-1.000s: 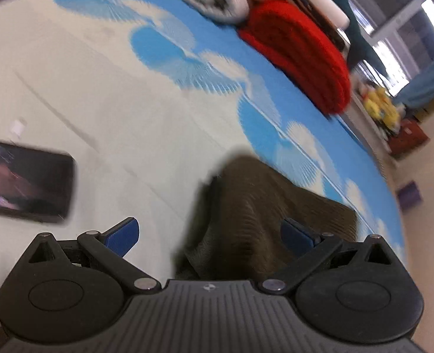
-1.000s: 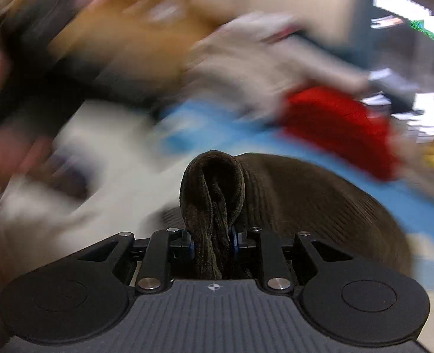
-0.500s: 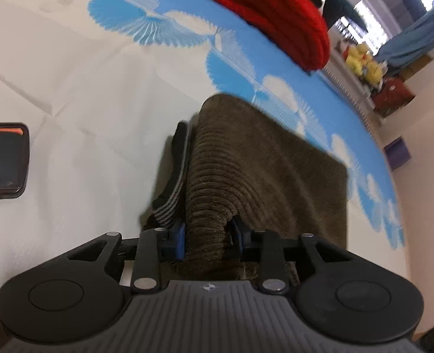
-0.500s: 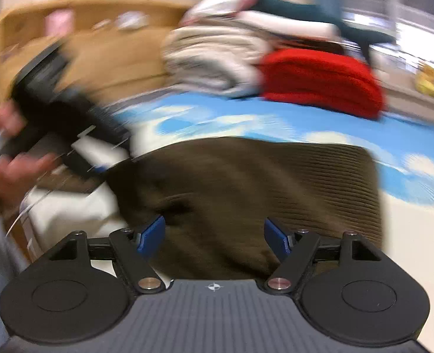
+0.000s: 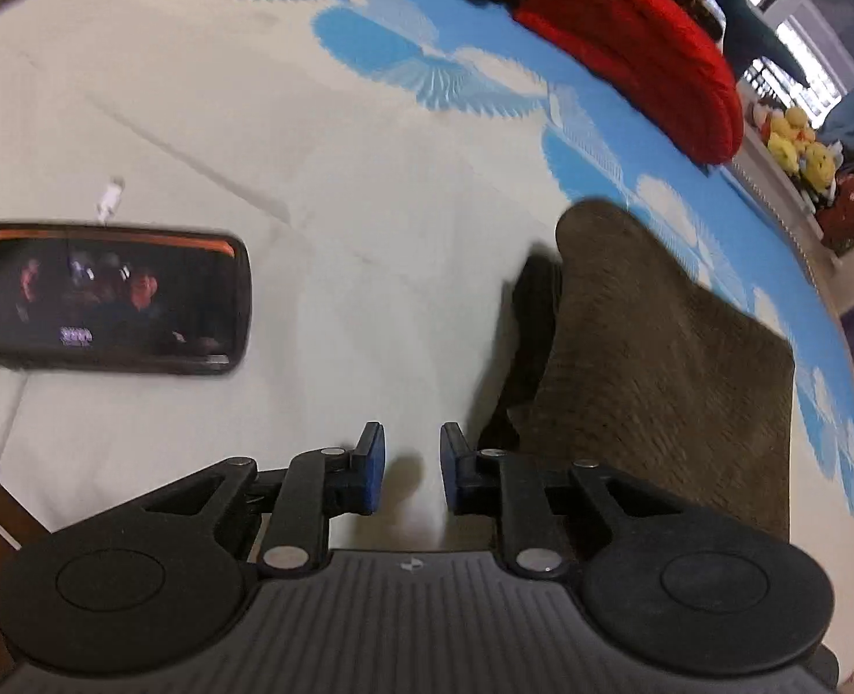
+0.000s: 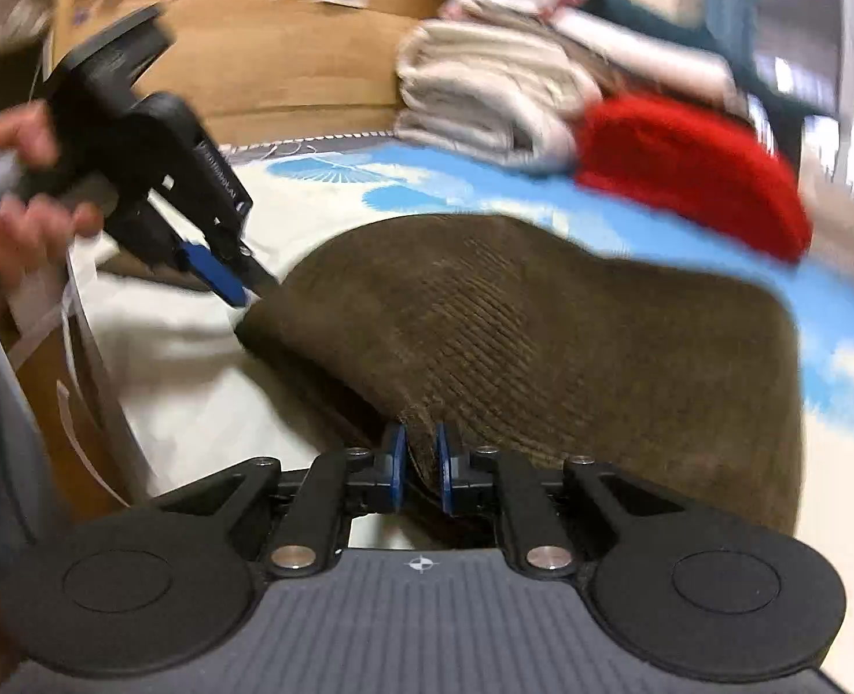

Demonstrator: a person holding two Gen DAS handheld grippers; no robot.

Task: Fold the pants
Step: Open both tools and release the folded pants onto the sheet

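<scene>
Brown corduroy pants [image 6: 543, 324], already folded into a pad, lie on the bedsheet [image 5: 323, 185]. Their near edge is pinched at 6 o'clock by the right gripper [image 6: 421, 471]. The left gripper [image 5: 411, 471] (slightly parted, empty) is held at 9 o'clock. The edge is best laid flat and smoothed before release.
</scene>
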